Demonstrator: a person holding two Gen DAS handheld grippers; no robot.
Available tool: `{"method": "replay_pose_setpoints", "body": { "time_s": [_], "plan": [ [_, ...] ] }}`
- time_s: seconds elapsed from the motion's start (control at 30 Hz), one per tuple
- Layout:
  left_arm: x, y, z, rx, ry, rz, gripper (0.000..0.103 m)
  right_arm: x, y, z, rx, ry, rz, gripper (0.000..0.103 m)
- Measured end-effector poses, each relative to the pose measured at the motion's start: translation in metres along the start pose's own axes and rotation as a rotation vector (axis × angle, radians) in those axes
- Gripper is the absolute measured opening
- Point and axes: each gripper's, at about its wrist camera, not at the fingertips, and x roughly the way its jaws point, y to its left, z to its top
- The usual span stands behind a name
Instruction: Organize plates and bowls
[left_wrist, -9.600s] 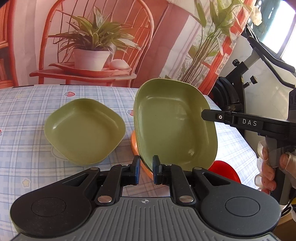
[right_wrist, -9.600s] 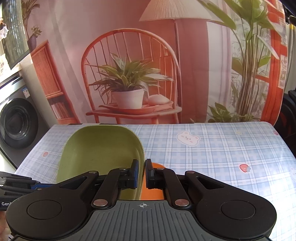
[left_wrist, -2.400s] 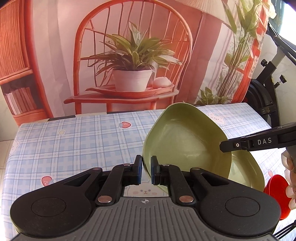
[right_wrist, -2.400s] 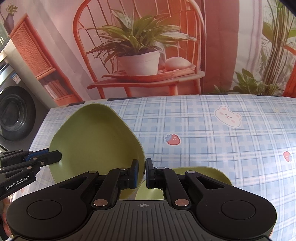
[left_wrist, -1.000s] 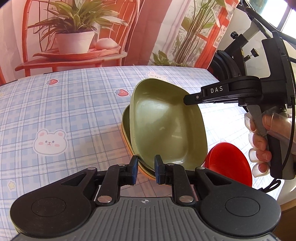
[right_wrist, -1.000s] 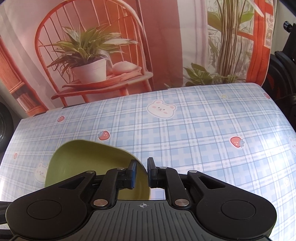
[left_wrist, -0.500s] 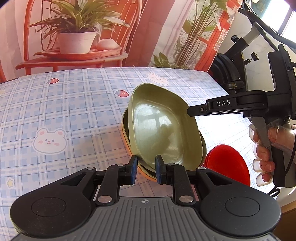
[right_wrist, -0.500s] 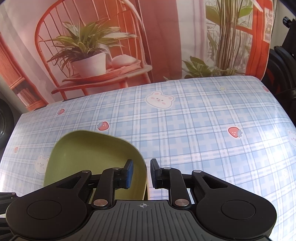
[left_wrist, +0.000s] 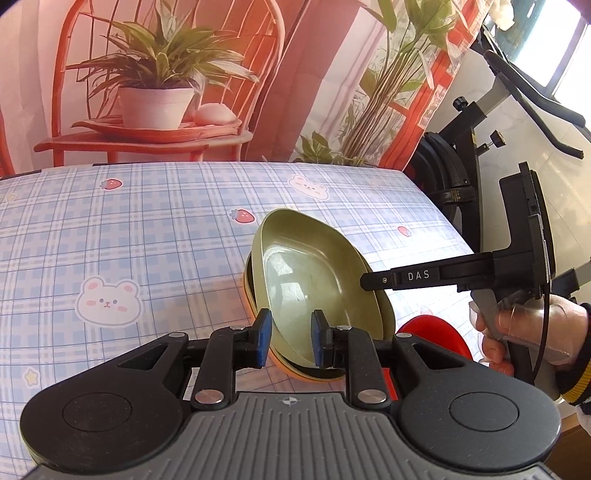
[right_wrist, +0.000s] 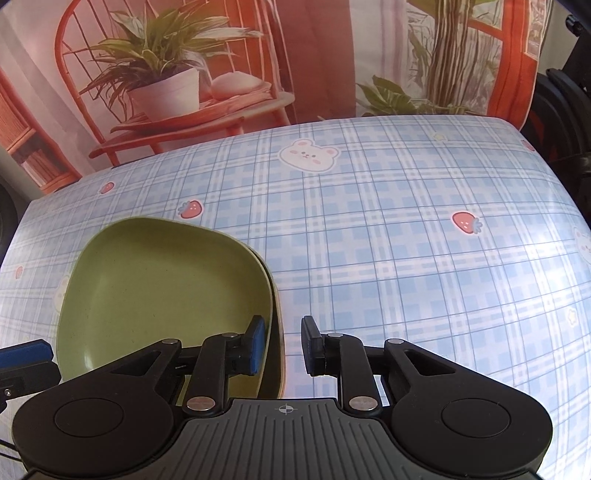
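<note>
- Left gripper (left_wrist: 291, 341) tilts down, its jaws narrowly parted astride the bowl's (left_wrist: 314, 288) near rim, not pressing.
- Right gripper (right_wrist: 282, 345), steeper, has just loosened off the far rim.
- Bowl sits nested in the stack on the table (left_wrist: 147, 236).

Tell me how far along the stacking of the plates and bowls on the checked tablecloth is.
Mostly done, it seems: the top square green bowl sits nested in another green bowl on an orange plate. In hand: the left tool and the right tool both straddle the rim, jaws open; the right's have just been opening. Left: the round red dish lies beside the stack, unstacked.
</note>
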Motion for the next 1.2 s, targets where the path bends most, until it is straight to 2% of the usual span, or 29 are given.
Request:
{"method": "replay_pose_setpoints", "body": {
  "time_s": [0.13, 0.23, 0.47, 0.7, 0.87, 0.97, 1.2],
  "plan": [
    [0.004, 0.004, 0.003, -0.001, -0.015, 0.032, 0.021, 0.0, 0.001, 0.001, 0.0, -0.001, -0.003, 0.02],
    [0.013, 0.006, 0.0, -0.002, 0.005, 0.023, 0.008, 0.0, 0.001, 0.002, 0.006, -0.004, -0.005, 0.02],
    [0.026, 0.003, -0.018, 0.005, 0.063, 0.005, 0.01, -0.002, -0.003, 0.005, 0.021, -0.023, -0.014, 0.02],
    [0.025, 0.007, -0.022, -0.007, 0.081, -0.016, 0.011, 0.001, -0.002, 0.003, 0.021, -0.013, -0.009, 0.02],
    [0.026, 0.006, -0.022, 0.0, 0.087, -0.004, 0.011, 0.0, -0.001, 0.003, 0.032, -0.015, -0.013, 0.02],
    [0.022, 0.002, -0.021, 0.02, 0.077, 0.015, 0.011, -0.006, 0.0, 0.001, 0.033, -0.025, -0.012, 0.02],
    [-0.001, -0.005, -0.017, 0.034, -0.001, 0.021, 0.011, -0.03, 0.0, -0.004, 0.026, -0.088, 0.013, 0.02]
  ]
}}
